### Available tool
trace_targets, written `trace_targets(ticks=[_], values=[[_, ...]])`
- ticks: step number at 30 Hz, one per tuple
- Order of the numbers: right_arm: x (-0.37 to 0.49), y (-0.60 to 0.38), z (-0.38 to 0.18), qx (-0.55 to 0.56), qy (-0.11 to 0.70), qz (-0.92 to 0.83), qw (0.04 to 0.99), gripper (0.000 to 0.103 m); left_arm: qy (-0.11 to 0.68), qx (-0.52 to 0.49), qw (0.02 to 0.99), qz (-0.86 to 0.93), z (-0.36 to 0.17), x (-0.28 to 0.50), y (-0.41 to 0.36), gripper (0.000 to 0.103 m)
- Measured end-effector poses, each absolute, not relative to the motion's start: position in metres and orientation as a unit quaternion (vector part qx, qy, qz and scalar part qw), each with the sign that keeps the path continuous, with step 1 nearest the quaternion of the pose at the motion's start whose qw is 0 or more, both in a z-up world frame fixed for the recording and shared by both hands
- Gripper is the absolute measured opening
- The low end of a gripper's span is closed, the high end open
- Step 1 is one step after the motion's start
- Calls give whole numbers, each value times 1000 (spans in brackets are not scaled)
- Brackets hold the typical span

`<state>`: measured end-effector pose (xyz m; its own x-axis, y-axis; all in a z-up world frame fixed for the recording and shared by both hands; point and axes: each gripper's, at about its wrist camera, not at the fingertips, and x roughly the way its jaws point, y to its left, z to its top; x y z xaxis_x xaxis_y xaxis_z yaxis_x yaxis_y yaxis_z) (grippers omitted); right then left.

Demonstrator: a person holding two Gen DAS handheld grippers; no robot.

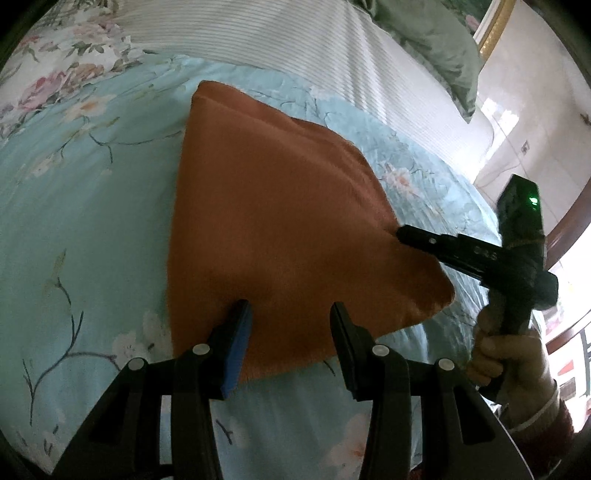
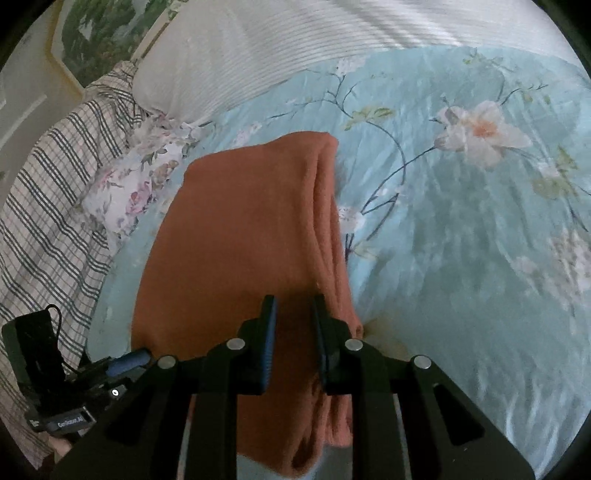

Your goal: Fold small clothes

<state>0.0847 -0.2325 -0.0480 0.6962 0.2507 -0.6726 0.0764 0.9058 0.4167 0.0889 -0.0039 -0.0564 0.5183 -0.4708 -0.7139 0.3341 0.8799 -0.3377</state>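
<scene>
Claws (image 1: pixel 291 325) (image 2: pixel 293 314) parted over orange garment (image 1: pixel 280 221)

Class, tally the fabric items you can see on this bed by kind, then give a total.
Orange garment: 1
Floral blue quilt: 1
White ribbed pillow: 1
Plaid cloth: 1
Green pillow: 1
Total: 5

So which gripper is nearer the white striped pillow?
Neither clearly. The left gripper is open over the near edge of the orange cloth; the right gripper is over its side edge. The pillow lies beyond both.
</scene>
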Motion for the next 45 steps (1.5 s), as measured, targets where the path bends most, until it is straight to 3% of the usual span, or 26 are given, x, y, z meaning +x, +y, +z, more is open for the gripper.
trace_targets(ticks=[3,6,7,18,26,28,30,45], values=[[67,-232,-45,200,383,42,901,22,432,-74,869,-228,-58,85,-4,45],[56,-234,-57,187,401,24,896,38,433,-68,870,-224,-61,83,-5,47],[53,-237,-65,193,408,18,892,39,434,-67,871,-222,-61,83,-5,47],[33,-224,-46,181,386,27,904,39,427,-61,879,-204,-51,62,-1,52],[14,-221,-37,181,381,27,906,40,425,-77,887,-165,-45,43,25,76],[11,-221,-35,181,382,27,906,51,422,-80,891,-145,-44,38,36,81],[3,-218,-32,179,377,26,908,60,422,-84,894,-127,-45,33,46,81],[-25,-186,-30,138,393,52,907,70,450,-38,888,-86,-47,7,57,83]])
